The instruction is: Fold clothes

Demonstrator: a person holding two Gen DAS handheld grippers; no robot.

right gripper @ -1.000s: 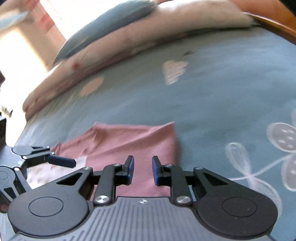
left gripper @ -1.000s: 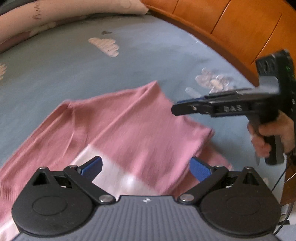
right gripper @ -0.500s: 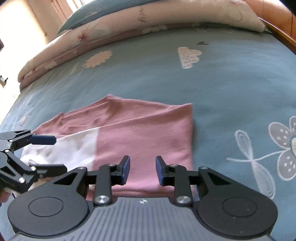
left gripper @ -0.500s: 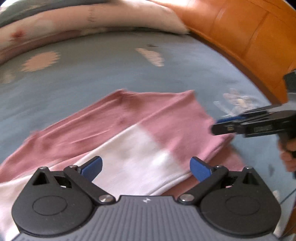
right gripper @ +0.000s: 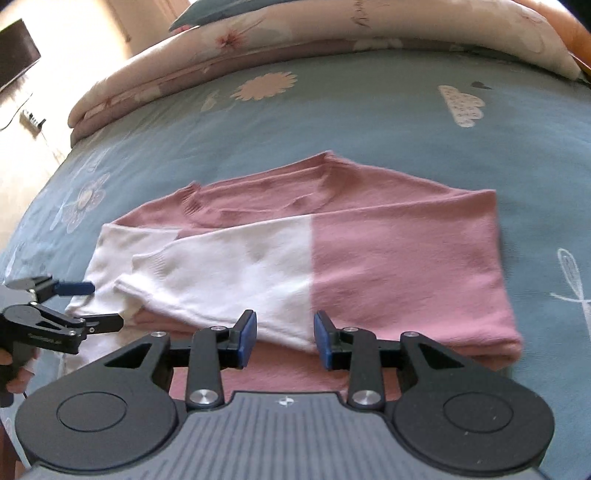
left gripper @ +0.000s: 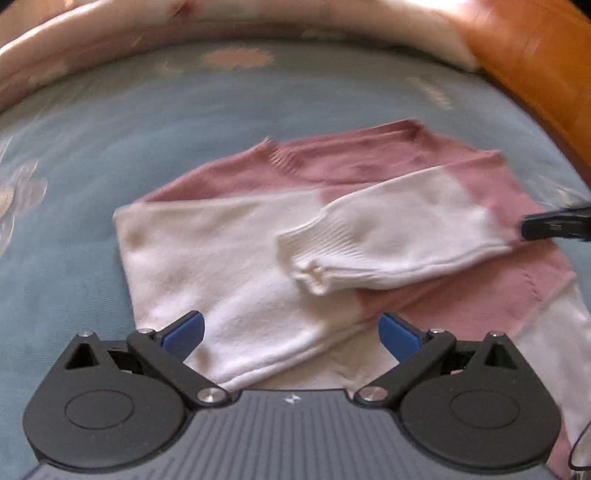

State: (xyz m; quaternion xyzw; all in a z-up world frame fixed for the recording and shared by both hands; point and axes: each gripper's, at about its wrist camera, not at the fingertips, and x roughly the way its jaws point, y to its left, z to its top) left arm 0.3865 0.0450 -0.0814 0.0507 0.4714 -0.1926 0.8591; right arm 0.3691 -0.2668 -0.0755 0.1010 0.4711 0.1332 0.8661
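A pink and white sweater (left gripper: 229, 258) lies folded on the blue bed sheet (left gripper: 258, 110), its white sleeve (left gripper: 399, 236) laid across the body. My left gripper (left gripper: 291, 334) hovers over the white lower part, jaws wide open and empty. A finger of the right gripper (left gripper: 554, 225) shows at the sweater's right edge. In the right wrist view the sweater (right gripper: 399, 266) spreads ahead. My right gripper (right gripper: 284, 338) hangs over its near edge, jaws opening, nothing between the pads. The left gripper (right gripper: 105, 304) stands open at the sweater's left end.
A rolled floral quilt (right gripper: 295, 33) lies along the far side of the bed sheet (right gripper: 332, 122). A wooden bed frame (left gripper: 535, 74) runs along the right. A hand (right gripper: 14, 373) holds the left gripper's handle. A dark screen (right gripper: 14, 51) stands beyond the bed.
The left gripper has swept left along the sweater, so the white part and sleeve cuff now show. The right gripper's jaws have widened and it has drawn back from the sweater.
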